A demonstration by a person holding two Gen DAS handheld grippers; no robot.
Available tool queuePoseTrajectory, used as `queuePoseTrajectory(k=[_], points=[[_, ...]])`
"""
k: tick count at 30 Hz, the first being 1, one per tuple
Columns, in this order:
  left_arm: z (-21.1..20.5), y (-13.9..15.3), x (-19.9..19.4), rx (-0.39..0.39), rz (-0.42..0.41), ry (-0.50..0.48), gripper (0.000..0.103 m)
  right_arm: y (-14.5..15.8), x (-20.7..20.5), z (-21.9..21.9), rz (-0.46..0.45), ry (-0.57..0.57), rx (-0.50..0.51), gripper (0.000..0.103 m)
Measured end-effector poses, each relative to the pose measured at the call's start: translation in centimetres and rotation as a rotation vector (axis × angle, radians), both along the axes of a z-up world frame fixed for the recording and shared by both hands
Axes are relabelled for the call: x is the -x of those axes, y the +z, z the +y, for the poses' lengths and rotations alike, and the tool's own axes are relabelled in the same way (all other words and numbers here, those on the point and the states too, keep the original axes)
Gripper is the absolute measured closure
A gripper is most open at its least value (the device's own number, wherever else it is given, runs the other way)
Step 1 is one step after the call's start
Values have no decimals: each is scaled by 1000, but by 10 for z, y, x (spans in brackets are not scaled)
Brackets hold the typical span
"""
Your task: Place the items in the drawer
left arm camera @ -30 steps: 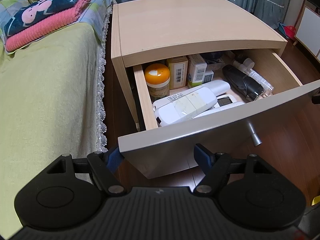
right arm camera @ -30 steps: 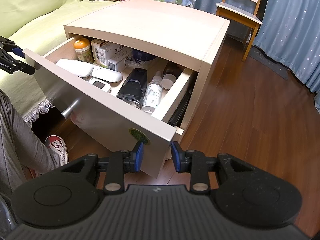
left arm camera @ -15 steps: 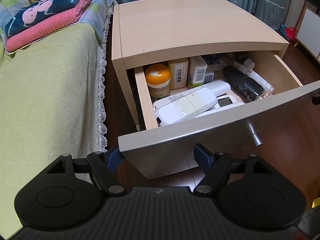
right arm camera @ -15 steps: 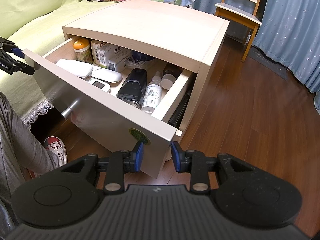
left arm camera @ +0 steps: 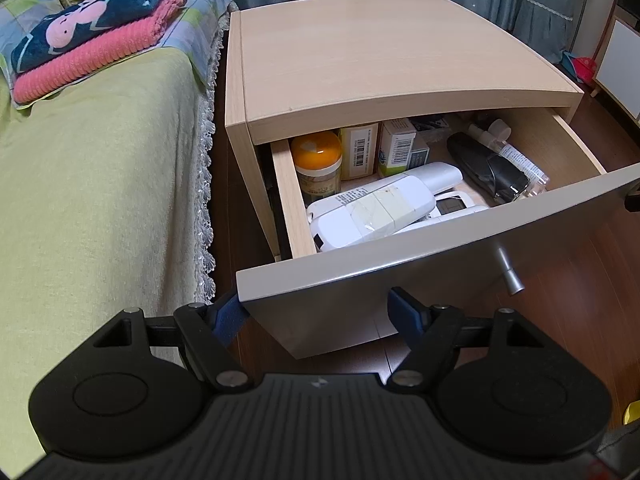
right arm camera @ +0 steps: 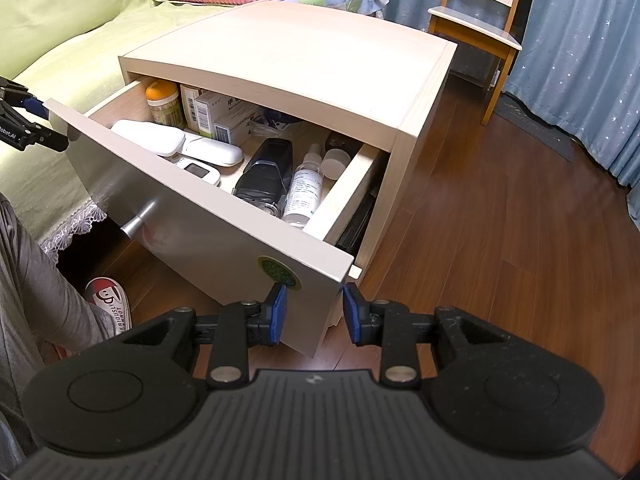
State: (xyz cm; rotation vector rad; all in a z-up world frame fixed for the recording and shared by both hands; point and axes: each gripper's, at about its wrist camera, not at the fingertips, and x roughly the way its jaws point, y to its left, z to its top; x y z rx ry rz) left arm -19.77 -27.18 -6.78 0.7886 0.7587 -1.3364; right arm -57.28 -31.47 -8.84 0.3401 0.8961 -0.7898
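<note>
A light wood nightstand (left arm camera: 384, 52) has its drawer (left arm camera: 400, 280) pulled partly out. Inside lie white remote controls (left arm camera: 372, 216), an orange-lidded jar (left arm camera: 318, 160), small boxes (left arm camera: 394, 148), a black case (left arm camera: 492, 168) and a clear bottle (right arm camera: 306, 188). My left gripper (left arm camera: 316, 312) is open and empty, its fingers either side of the drawer front's lower left corner. My right gripper (right arm camera: 314, 312) is open with a narrower gap, low at the front panel's right corner (right arm camera: 340, 276). The left gripper (right arm camera: 24, 128) also shows in the right wrist view, at the panel's far edge.
A bed with a yellow-green cover (left arm camera: 100, 200) and folded blankets (left arm camera: 92, 44) runs along the nightstand's left side. A metal knob (left arm camera: 508, 272) sticks out of the drawer front. A wooden chair (right arm camera: 480, 28) stands by the curtains. A person's leg and shoe (right arm camera: 108, 300) are near the drawer.
The drawer has slid a little way into the nightstand, so the jar and boxes sit further under the top. Both grippers keep their openings and stay at the front panel's corners.
</note>
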Motion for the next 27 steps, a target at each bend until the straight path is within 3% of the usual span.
queuePoseTrajectory(k=[27], points=[[5, -1, -1, 16, 3, 6, 28, -2, -1, 2, -5, -20, 18, 75]])
